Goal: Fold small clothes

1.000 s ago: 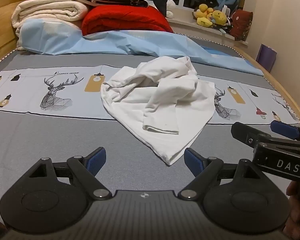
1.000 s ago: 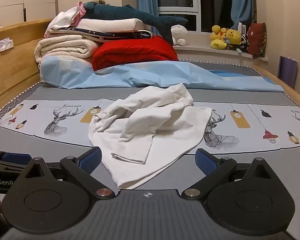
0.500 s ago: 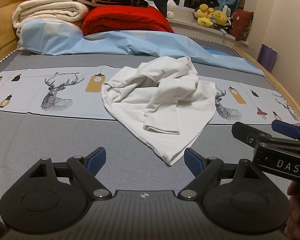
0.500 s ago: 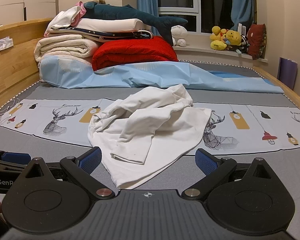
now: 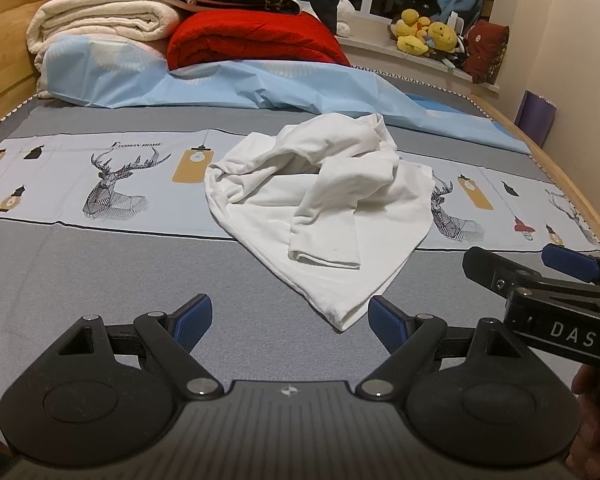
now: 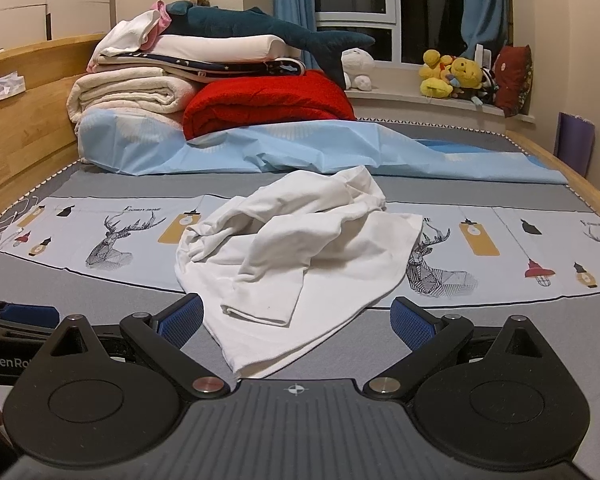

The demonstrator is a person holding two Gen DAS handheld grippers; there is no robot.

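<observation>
**Left wrist view: crumpled white garment on bed, both grippers spread and empty**

Item: one small white cotton garment (image 5: 324, 208), crumpled, lying on the grey bedspread with a pale deer-print band (image 5: 112, 184). A folded sleeve or flap sits on top; one pointed corner reaches toward the cameras.

Left gripper (image 5: 290, 322): blue-padded fingers wide apart, holding nothing, low over the bedspread. The garment's near corner lies just ahead, closer to the right-hand finger.

Right gripper (image 6: 296, 320): fingers likewise spread, nothing between the pads; the garment's near edge runs down between them, almost to the gripper body.

Change over the last second: almost none. The garment keeps the same heap and outline, and both grippers sit nearly where they were, the left view shifted only slightly. Judgement: folding has not begun; this is a lining-up pause before a first grasp, and the cloth will need spreading flat before any fold.

View differences:
- Left wrist view alone shows the right gripper from the side, marked "DAS", with part of a hand beneath it.
- Right wrist view alone shows the dark window with blue curtains (image 6: 296, 12), a tissue box on the wooden bed frame, and the left gripper's edge marked "GenRo".
- Both show the stack of folded blankets and red quilt (image 6: 260, 108) at the far end, well apart from the garment.
</observation>
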